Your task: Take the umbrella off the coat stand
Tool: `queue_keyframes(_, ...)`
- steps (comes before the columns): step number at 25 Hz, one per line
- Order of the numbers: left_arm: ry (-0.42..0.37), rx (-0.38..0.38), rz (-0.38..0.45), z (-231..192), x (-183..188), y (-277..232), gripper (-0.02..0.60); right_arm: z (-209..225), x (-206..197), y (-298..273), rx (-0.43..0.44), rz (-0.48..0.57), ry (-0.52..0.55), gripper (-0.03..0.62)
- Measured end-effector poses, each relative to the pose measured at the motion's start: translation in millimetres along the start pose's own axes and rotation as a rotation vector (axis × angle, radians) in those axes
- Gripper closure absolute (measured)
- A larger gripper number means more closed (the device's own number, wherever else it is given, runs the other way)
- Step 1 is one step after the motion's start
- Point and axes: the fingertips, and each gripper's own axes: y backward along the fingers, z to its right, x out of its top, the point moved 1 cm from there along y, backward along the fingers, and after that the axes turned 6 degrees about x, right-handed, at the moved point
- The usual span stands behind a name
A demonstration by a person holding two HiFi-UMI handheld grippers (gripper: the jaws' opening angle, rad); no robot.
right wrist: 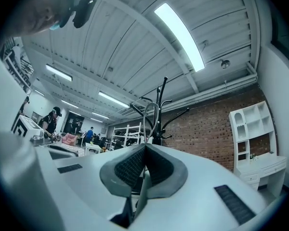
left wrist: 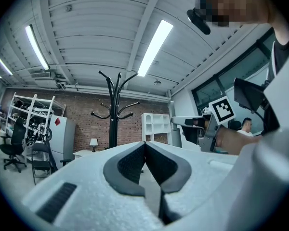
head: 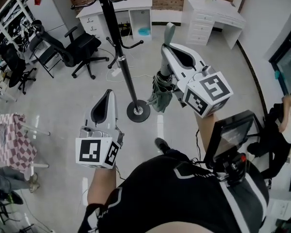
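Observation:
The black coat stand (head: pixel 117 42) rises from a round base (head: pixel 138 111) on the floor ahead of me. A folded grey-green umbrella (head: pixel 160 93) hangs just right of the pole, apart from the stand, and its pale handle (head: pixel 169 33) pokes out past my right gripper (head: pixel 167 48), which is shut on it. In the right gripper view the curved handle (right wrist: pixel 151 113) rises from between the closed jaws (right wrist: pixel 144 148), with the stand (right wrist: pixel 160 110) behind. My left gripper (head: pixel 108 93) is left of the base, shut and empty (left wrist: pixel 144 143). Its view shows the stand (left wrist: pixel 114 110) and the right gripper (left wrist: pixel 198 124).
Black office chairs (head: pixel 80 46) stand at the back left and a white desk (head: pixel 117 8) behind the stand. A white cabinet (head: pixel 211 14) is at the back right. A checkered cloth (head: pixel 9 141) lies at the left. Cables (head: pixel 117 72) run across the floor by the pole.

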Motion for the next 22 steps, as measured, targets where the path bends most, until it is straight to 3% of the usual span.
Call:
queue_keyframes(14,0.039,-0.005,0.008,25.1,4.9,13.7,0.571,-28.6,-11.6,64.8,-0.017,-0.06,-0.029,0.585)
queue_keyframes(22,0.032,0.056,0.01,36.7,6.3,2.8,0.571,-30.1,-26.3,77.5,0.048,-0.085,-0.019,0.585)
